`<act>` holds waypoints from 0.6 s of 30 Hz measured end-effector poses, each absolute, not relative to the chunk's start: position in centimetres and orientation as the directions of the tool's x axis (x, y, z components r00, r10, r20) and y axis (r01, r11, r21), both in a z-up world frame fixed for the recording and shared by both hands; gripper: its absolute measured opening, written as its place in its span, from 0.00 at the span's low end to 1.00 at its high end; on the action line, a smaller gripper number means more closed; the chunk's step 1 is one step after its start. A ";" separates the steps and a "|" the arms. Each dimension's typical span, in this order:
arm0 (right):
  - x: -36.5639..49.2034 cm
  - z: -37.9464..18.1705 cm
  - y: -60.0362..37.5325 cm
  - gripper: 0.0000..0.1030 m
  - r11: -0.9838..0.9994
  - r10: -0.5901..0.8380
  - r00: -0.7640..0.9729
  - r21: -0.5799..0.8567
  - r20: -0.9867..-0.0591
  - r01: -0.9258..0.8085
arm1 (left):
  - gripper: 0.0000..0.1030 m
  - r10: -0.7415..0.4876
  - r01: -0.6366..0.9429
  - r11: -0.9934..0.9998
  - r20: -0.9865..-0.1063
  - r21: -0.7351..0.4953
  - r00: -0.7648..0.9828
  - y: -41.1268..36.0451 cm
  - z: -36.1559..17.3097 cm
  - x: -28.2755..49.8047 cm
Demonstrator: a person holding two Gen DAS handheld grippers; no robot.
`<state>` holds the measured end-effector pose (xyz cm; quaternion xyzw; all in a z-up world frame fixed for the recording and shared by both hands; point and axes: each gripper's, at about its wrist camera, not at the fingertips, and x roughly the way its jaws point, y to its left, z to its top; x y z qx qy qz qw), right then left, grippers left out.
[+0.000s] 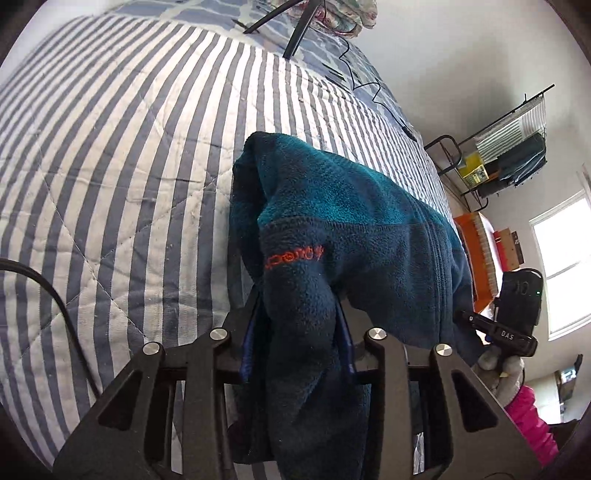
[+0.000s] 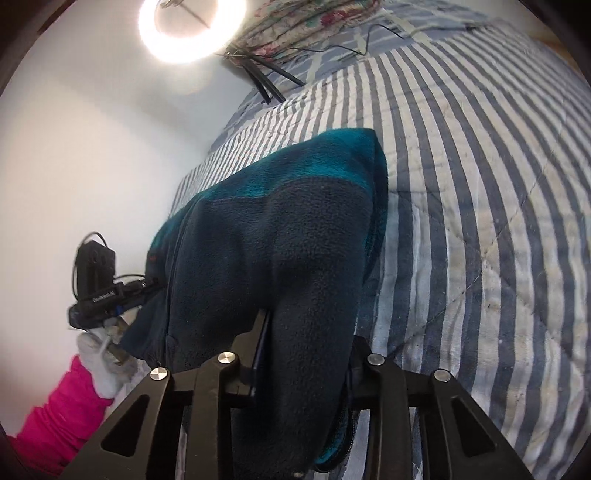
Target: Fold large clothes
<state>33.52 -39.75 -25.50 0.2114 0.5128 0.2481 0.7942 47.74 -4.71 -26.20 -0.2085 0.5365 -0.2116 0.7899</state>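
A navy and teal fleece jacket [image 1: 343, 225] with orange lettering hangs stretched between my two grippers above the striped quilt [image 1: 110, 147]. My left gripper [image 1: 301, 306] is shut on one bunched end of the fleece. My right gripper [image 2: 308, 328] is shut on the other end of the fleece jacket [image 2: 280, 221]. The jacket's far edge droops toward the quilt [image 2: 480, 184]. Each view shows the other gripper at its side: the right one in the left wrist view [image 1: 513, 325], the left one in the right wrist view [image 2: 99, 291].
Black tripod legs [image 1: 295, 33] and a thin black cable [image 1: 369, 88] lie at the far end of the bed by a floral pillow [image 2: 314, 22]. A ring light [image 2: 192, 26] glows above. A metal rack [image 1: 509, 155] and a window [image 1: 565, 258] stand at the right.
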 end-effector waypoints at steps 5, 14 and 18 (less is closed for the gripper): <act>34.0 -24.0 -38.1 0.26 0.832 0.553 0.369 0.513 -0.747 -0.210 | 0.31 -0.532 0.143 0.843 -0.765 -0.518 0.364 -5.9 -23.9 47.5; 33.2 -20.6 -37.3 0.24 0.903 0.427 0.415 0.350 -0.804 -0.251 | 0.29 -0.526 0.199 0.850 -0.758 -0.488 0.386 -8.1 -21.7 47.4; 32.7 -19.1 -38.0 0.24 0.927 0.365 0.448 0.270 -0.816 -0.262 | 0.29 -0.534 0.234 0.845 -0.751 -0.480 0.389 -10.0 -20.7 47.8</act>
